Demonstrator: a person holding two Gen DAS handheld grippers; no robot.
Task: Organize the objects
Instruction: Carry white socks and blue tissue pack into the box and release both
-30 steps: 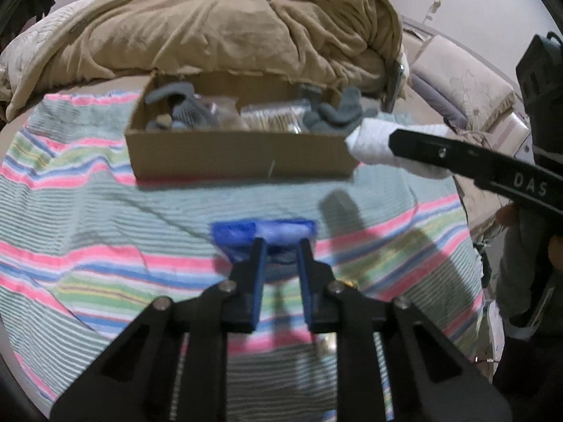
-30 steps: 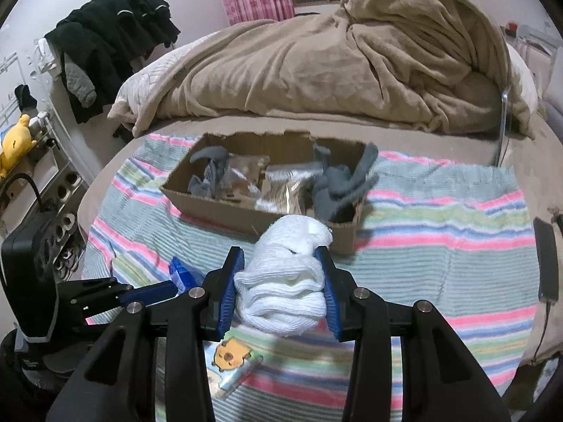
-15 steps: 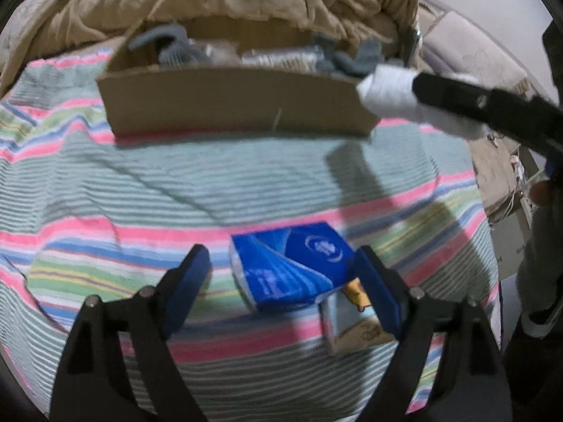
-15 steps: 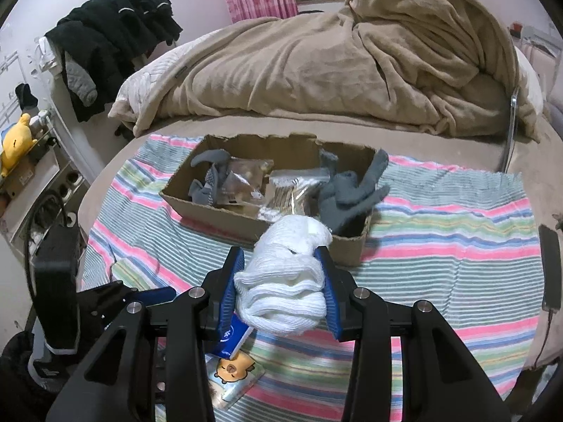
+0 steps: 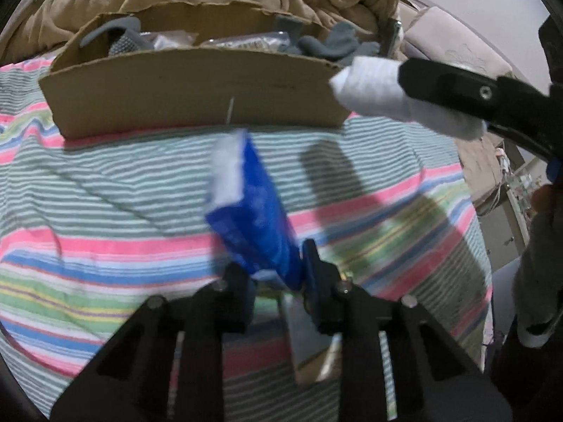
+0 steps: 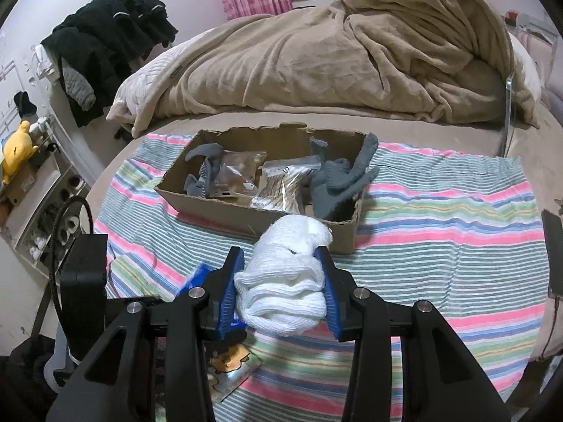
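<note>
Left wrist view: cardboard box (image 5: 197, 91) sits on the striped cloth (image 5: 105, 190); just before it, the left gripper (image 5: 278, 274), jaws closing, pinches a blue packet (image 5: 253, 211) that juts toward the box. Right gripper (image 6: 281, 281) clamps a white sock roll (image 6: 285, 281) at the box's near corner.

Blue packet (image 5: 251, 211), white sock roll (image 6: 286, 281), pink/green/blue striped cloth (image 6: 440, 242), brown box (image 6: 211, 207)

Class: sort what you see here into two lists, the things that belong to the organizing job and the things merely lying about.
Job: white socks in right gripper; blue packet, left gripper closing on it; cardboard box; cartoon packet.

Lying about: tan blanket; black clothes; yellow plush; phone.
</note>
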